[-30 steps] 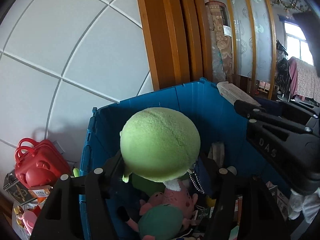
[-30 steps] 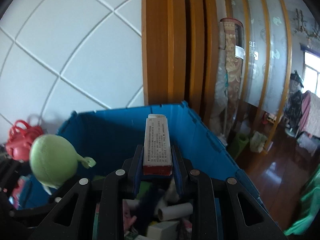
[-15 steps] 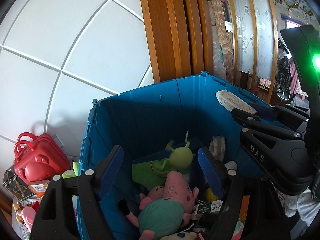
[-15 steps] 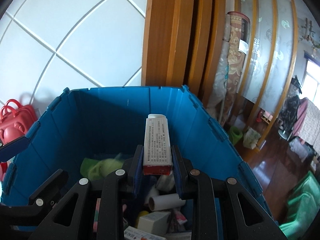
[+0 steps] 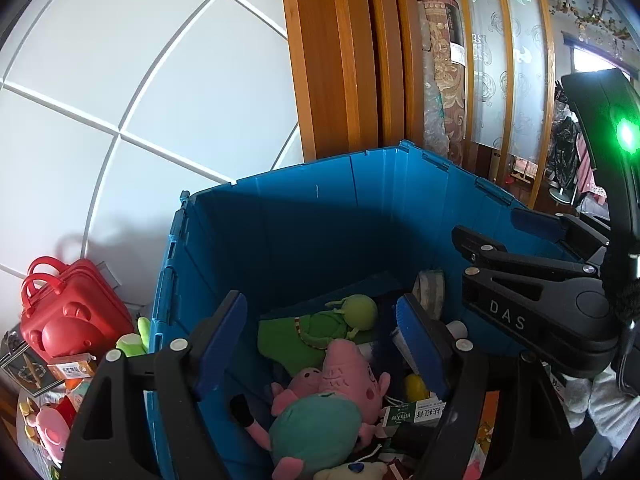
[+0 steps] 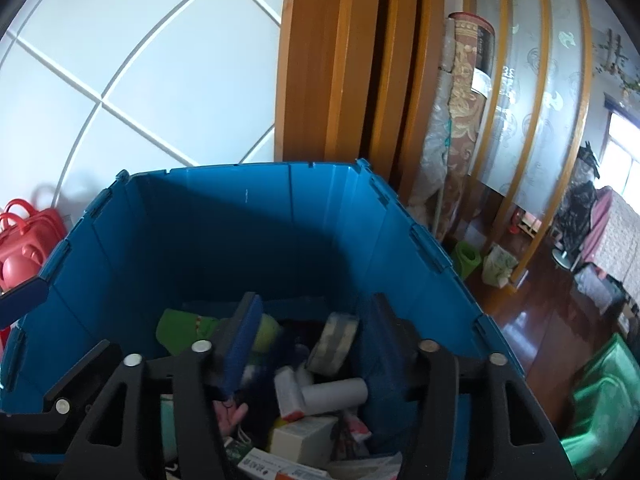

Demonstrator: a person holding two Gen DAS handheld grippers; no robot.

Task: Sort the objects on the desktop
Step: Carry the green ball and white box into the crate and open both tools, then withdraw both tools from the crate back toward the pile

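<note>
Right wrist view: right gripper (image 6: 304,344) is opening, nothing between its jaws, over the bin (image 6: 224,232). Left gripper (image 5: 320,344) is spread, empty. Toys lie inside. Lift both straight up, clear of the walls.

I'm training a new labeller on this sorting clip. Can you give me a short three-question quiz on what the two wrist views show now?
1. True or false: the left claw holds a toy.
2. What colour is the bin?
3. The red case is: A) in the bin, B) outside it, C) in the right claw.

Key: 1 false, its jaws are empty. 2 blue. 3 B.
</note>
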